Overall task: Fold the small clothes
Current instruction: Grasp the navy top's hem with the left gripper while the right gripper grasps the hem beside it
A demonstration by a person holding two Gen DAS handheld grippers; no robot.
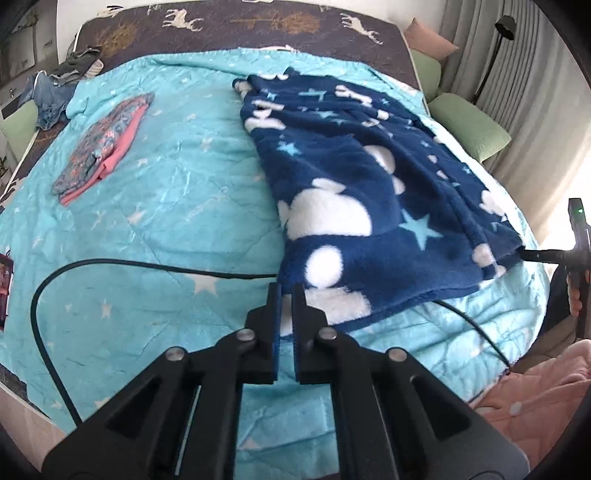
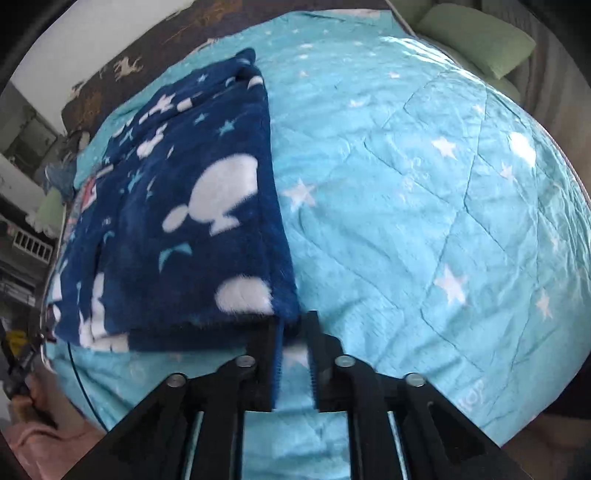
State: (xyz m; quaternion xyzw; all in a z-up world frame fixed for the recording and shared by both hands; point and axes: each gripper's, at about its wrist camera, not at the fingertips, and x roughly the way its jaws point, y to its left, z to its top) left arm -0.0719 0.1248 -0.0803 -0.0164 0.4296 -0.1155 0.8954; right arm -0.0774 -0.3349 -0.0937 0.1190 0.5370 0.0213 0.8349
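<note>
Across the bed we see a light blue quilt (image 1: 155,206) printed with white stars, a dark deer-print sheet (image 1: 236,26) beyond it, green cushions (image 1: 469,122) and grey curtains (image 1: 476,44) at the far side, and faint lettering near the quilt's edge that we cannot read. Our navy fleece garment (image 1: 369,177) lies on the quilt beside a folded floral-and-pink pile (image 1: 103,147). We have the left gripper (image 1: 285,291) pinching its near corner with jaws nearly together, the right gripper (image 2: 295,319) clamping the opposite near corner.
</note>
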